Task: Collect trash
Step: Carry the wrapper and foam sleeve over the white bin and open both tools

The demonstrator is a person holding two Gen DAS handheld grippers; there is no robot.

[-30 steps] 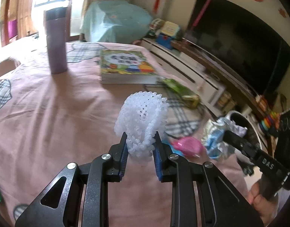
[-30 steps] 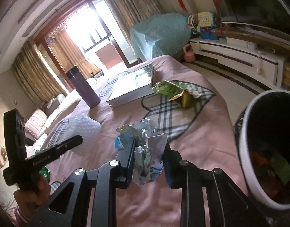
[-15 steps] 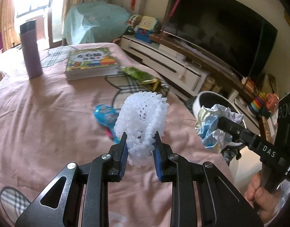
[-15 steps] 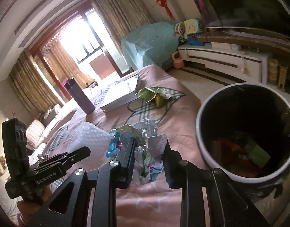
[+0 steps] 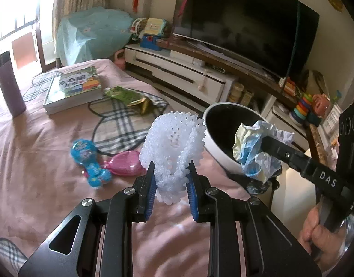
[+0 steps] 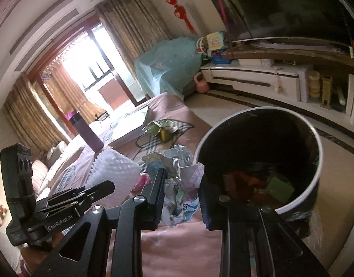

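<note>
My left gripper [image 5: 171,181] is shut on a white foam net sleeve [image 5: 174,143], which stands up between its blue pads above the pink bedspread. A crumpled paper wad [image 6: 180,180] is pinched in my right gripper [image 6: 181,197], which is shut on it. From the left wrist view that wad [image 5: 255,150] hangs over the rim of the white trash bin [image 5: 219,147]. The bin [image 6: 315,184], black inside, holds some scraps and sits just right of the bed edge. The foam sleeve [image 6: 114,168] shows at left in the right wrist view.
On the bedspread [image 5: 50,184] lie a blue wrapper [image 5: 90,159], a pink wrapper [image 5: 126,166], a green snack bag [image 5: 128,97], a picture book [image 5: 73,90] and a purple flask [image 5: 9,85]. A TV [image 5: 246,30] and low cabinet [image 5: 188,73] stand beyond.
Both grippers have carried their loads sideways toward the bin. The bin has grown larger in both views, and the paper wad now hangs over its rim.
</note>
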